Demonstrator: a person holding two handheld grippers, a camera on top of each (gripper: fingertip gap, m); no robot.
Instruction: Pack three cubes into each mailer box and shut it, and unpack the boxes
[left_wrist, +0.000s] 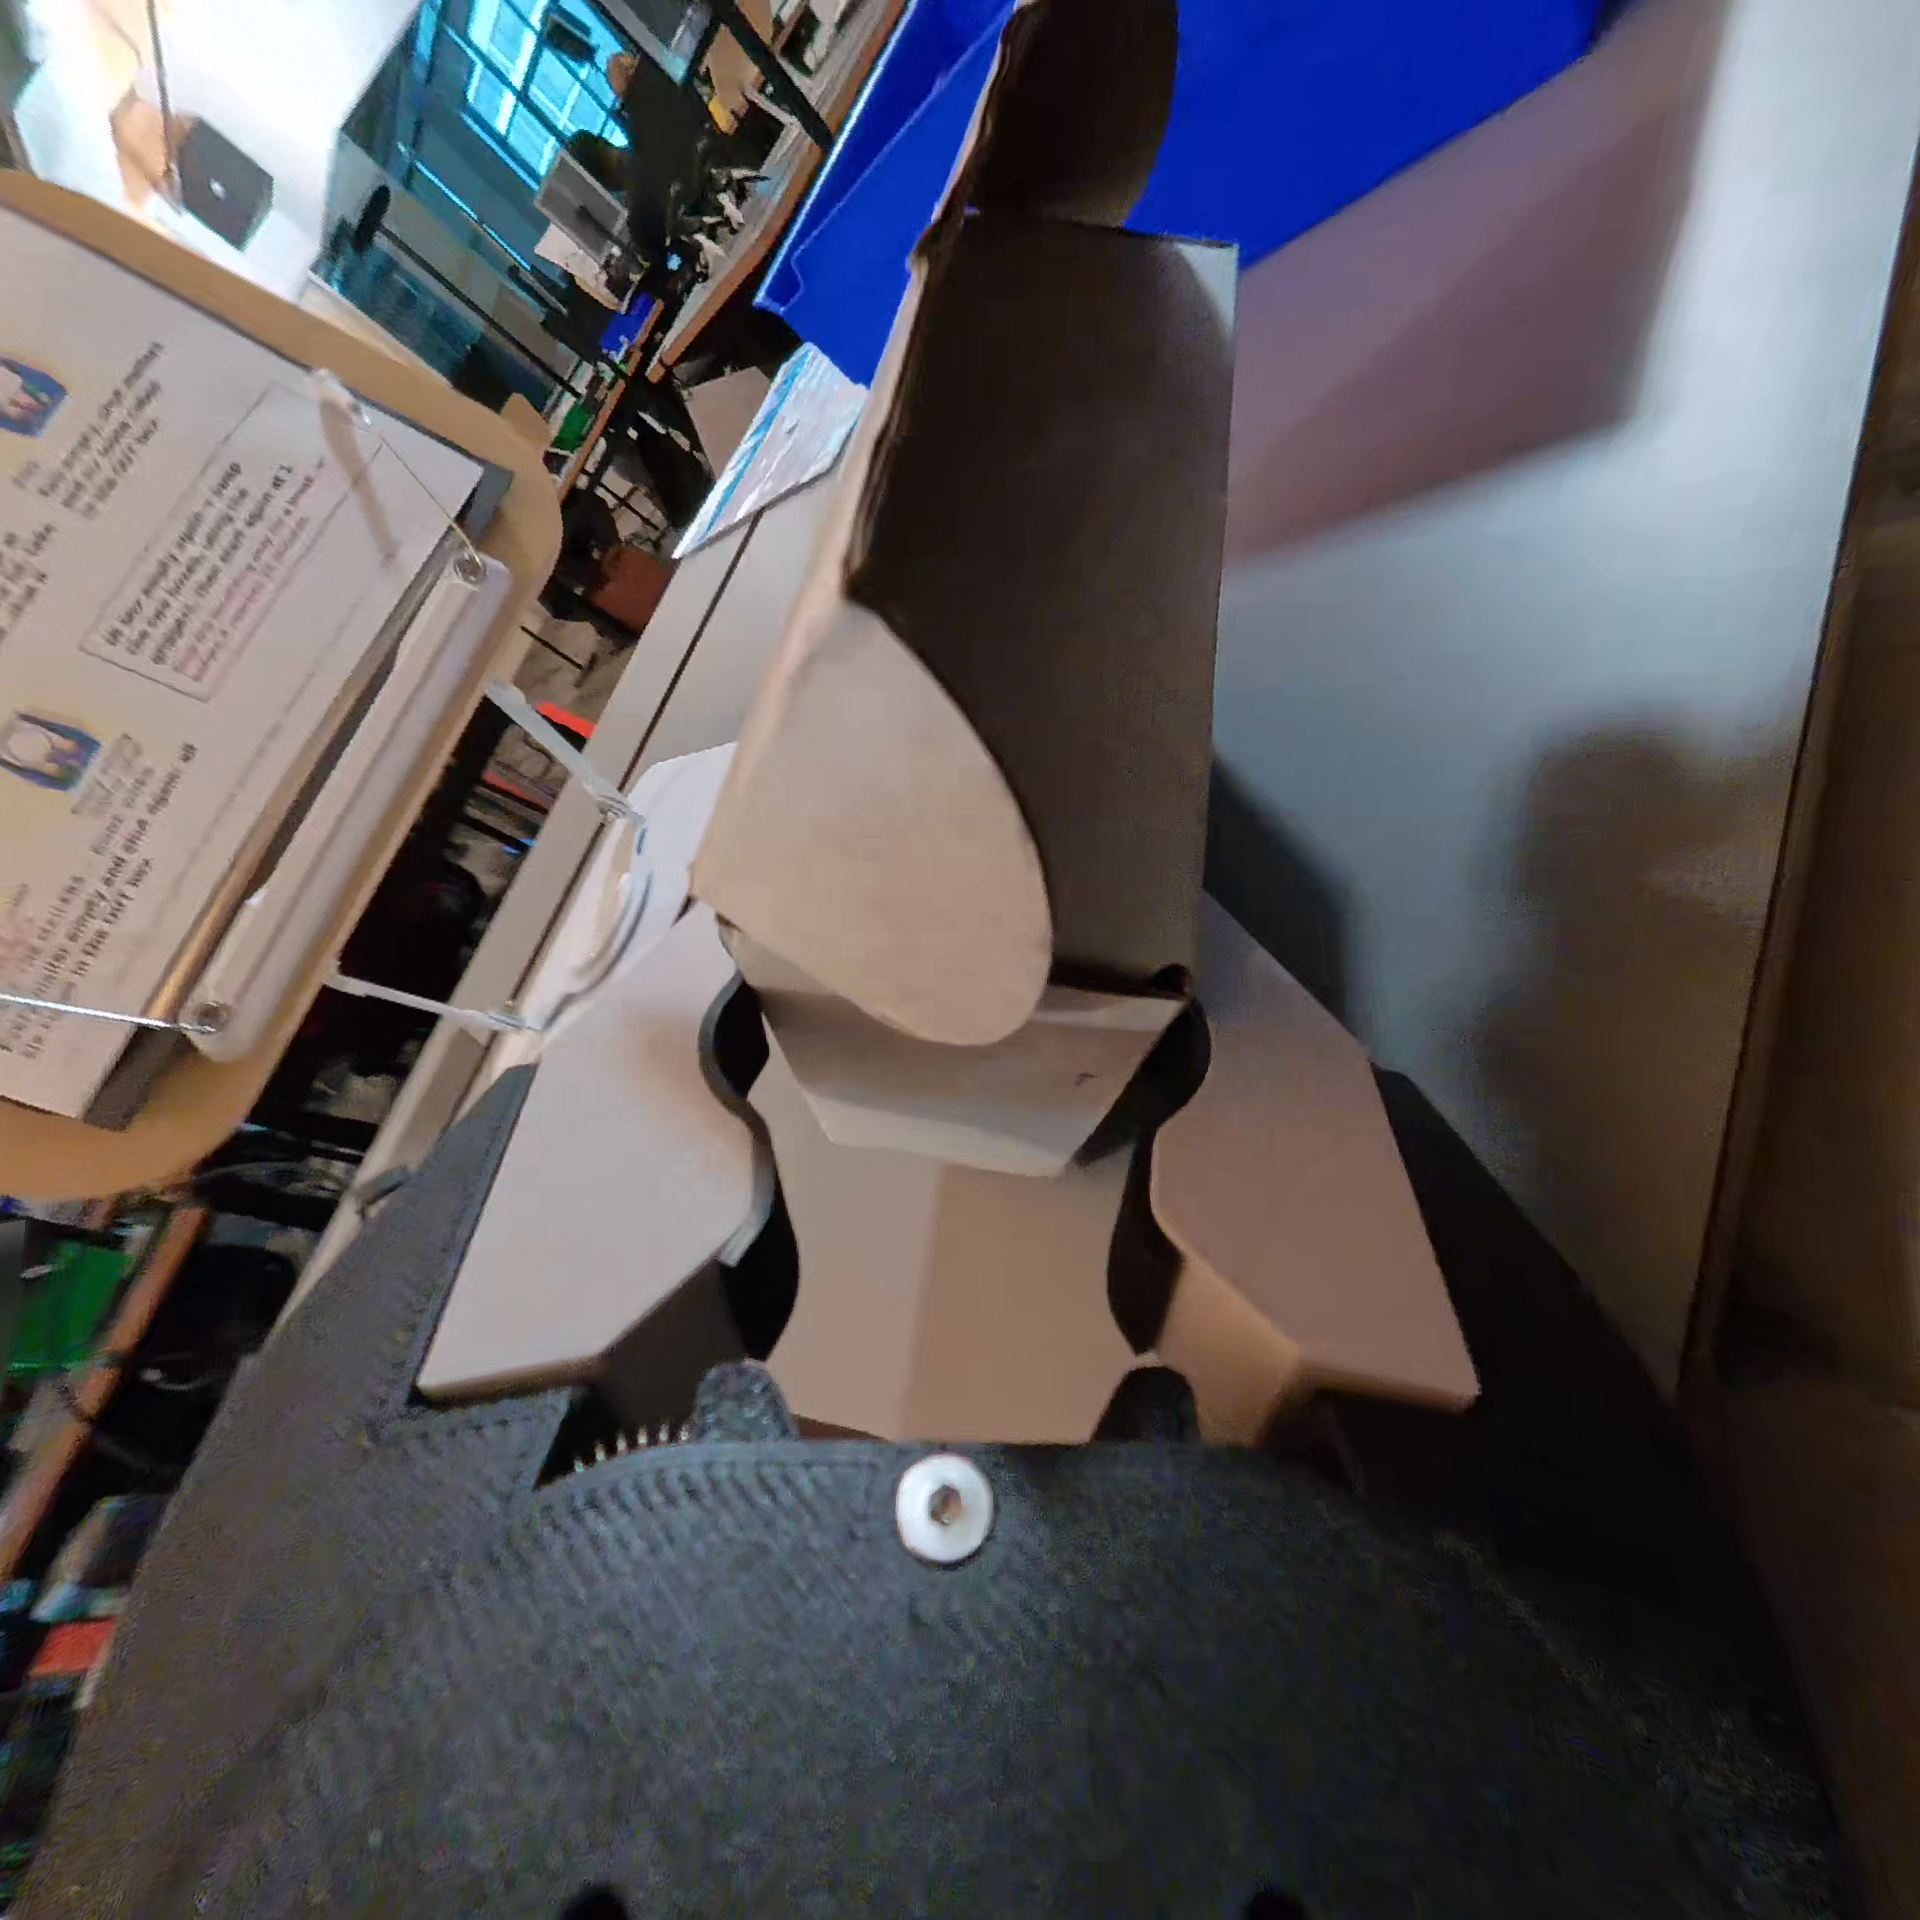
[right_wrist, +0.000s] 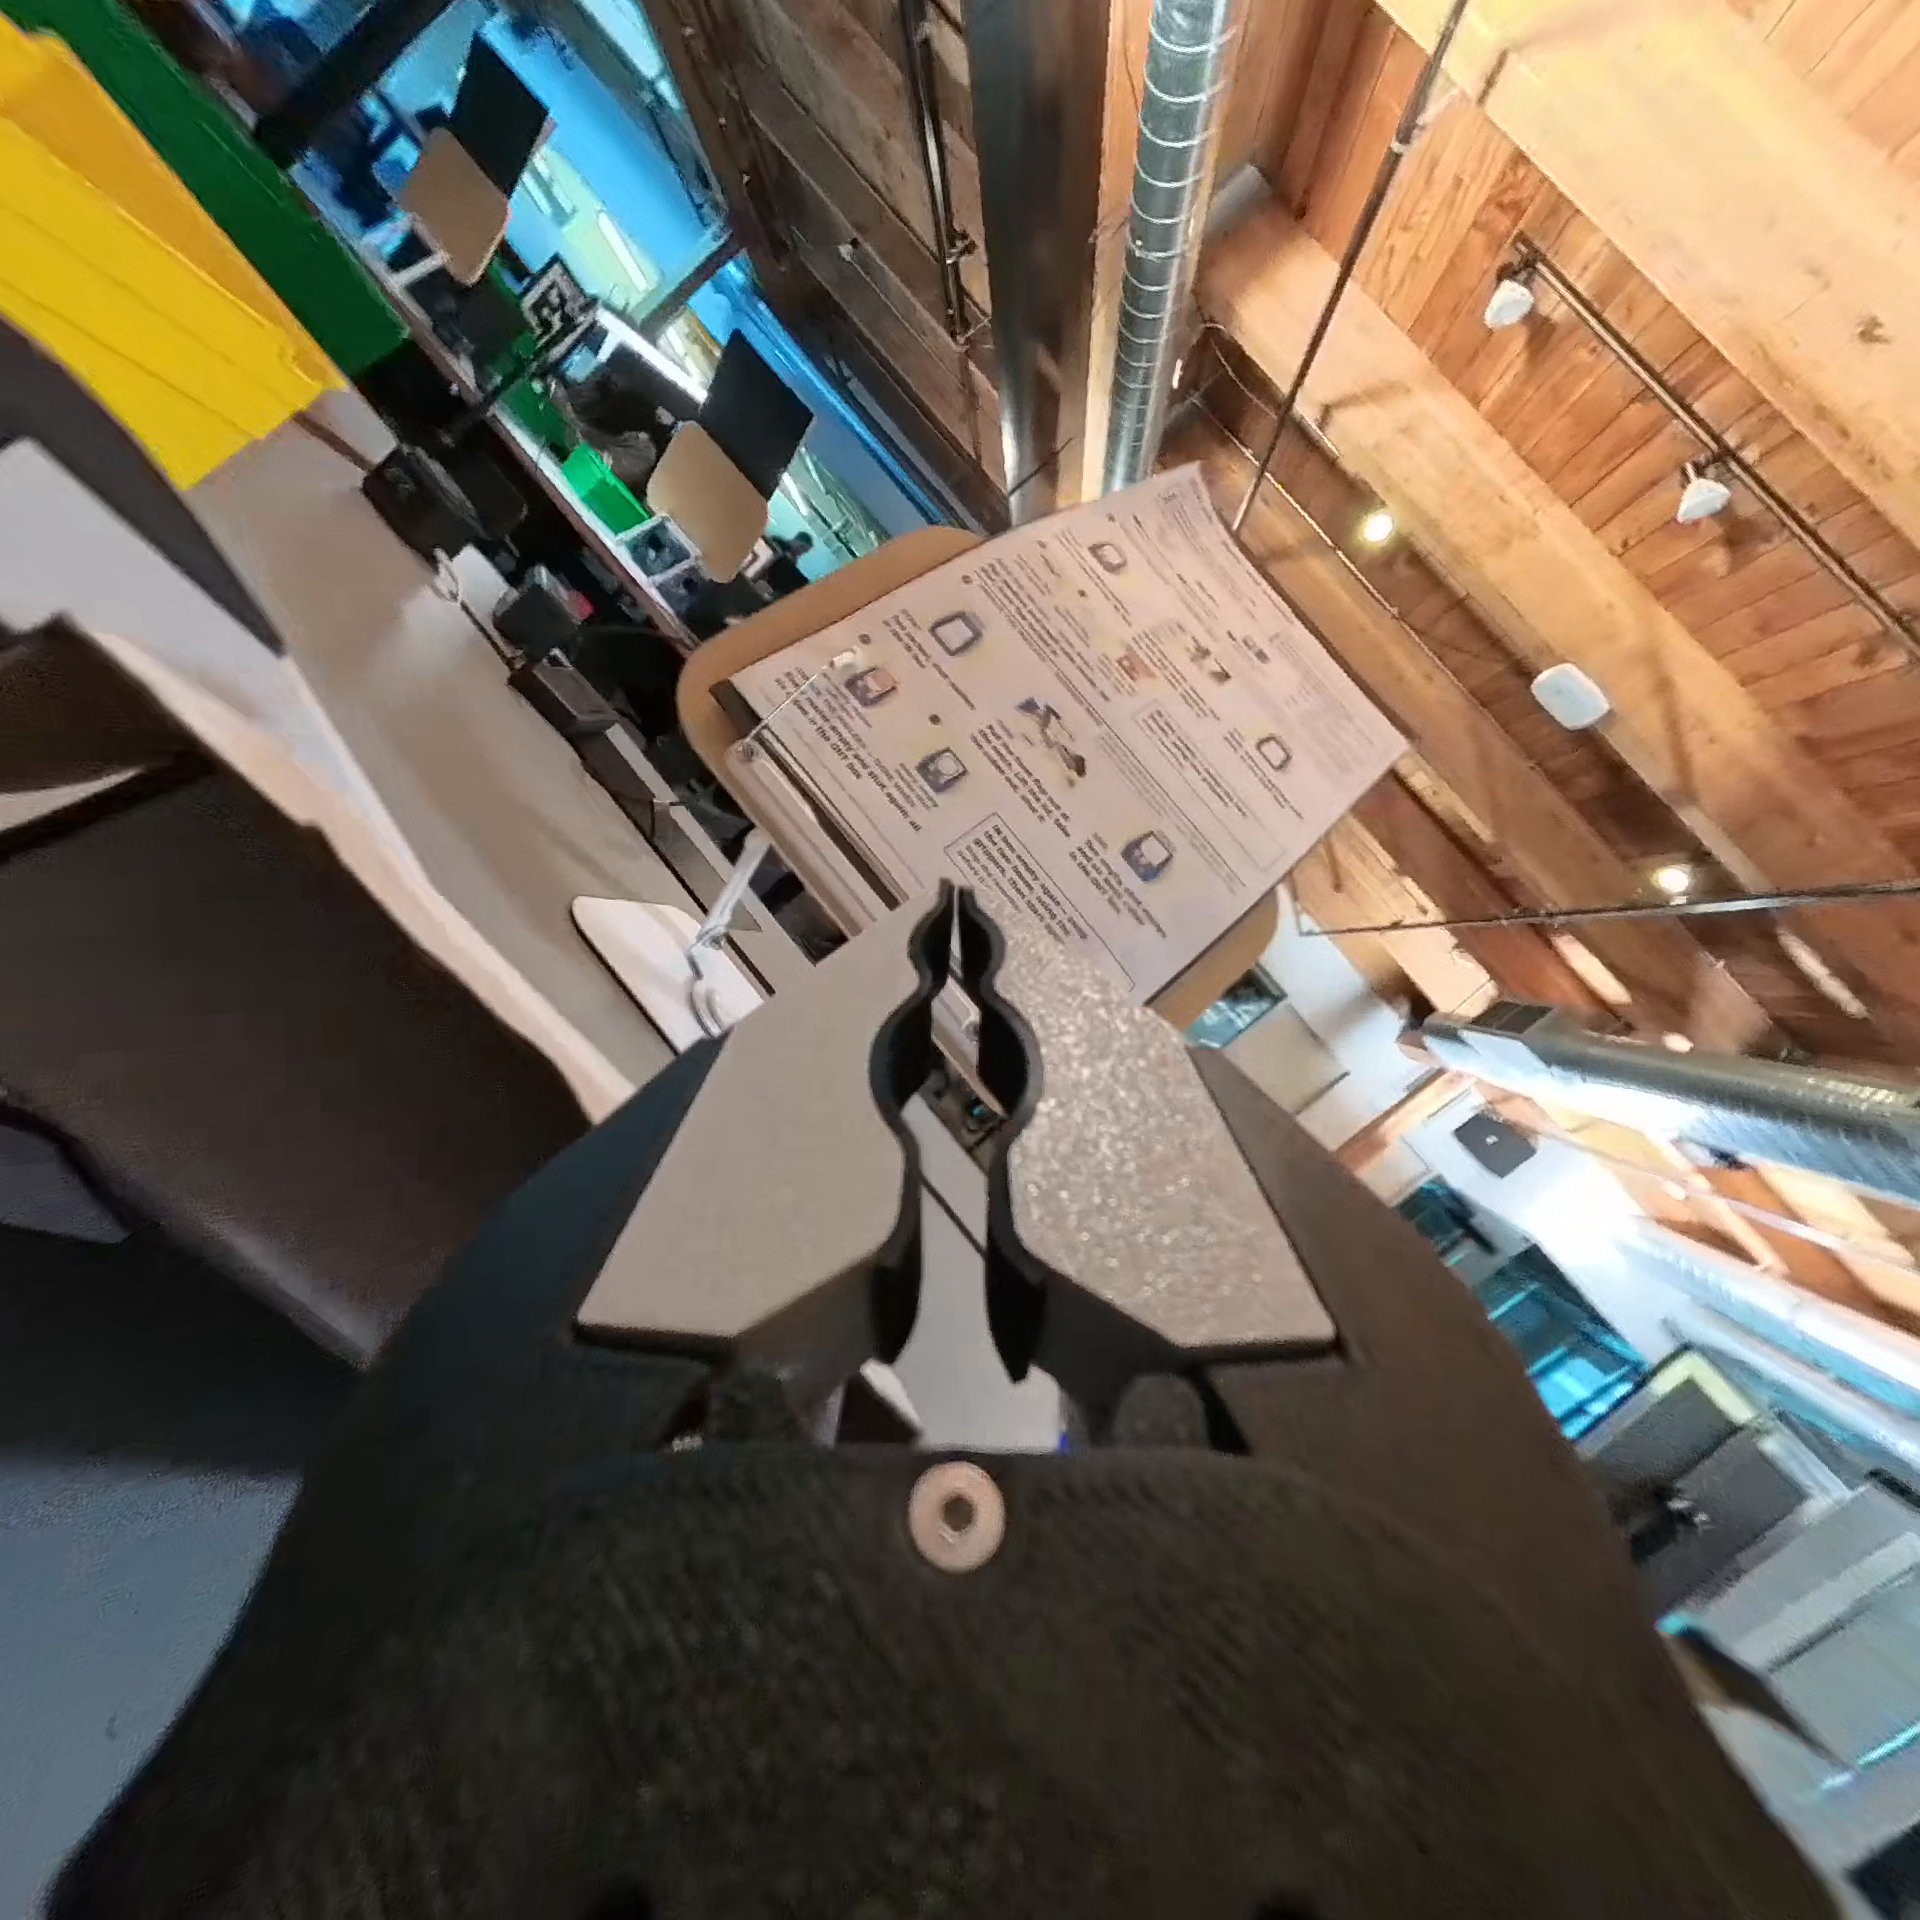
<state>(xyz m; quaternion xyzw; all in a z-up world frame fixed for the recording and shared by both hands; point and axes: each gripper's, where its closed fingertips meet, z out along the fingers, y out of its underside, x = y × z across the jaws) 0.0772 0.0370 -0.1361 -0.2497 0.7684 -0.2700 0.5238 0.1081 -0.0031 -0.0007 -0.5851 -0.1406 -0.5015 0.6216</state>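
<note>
— Between the left gripper (left_wrist: 966, 1081) fingers, what's pinched?
— A mailer box (left_wrist: 1039, 582) flap, clamped; the box runs out of frame, contents hidden.
— And the right gripper (right_wrist: 954, 940)?
— Tips pressed together on nothing, aimed at an instruction sheet (right_wrist: 1091, 717).

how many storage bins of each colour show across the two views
blue bin: 1
yellow bin: 1
green bin: 1
total: 3
</note>
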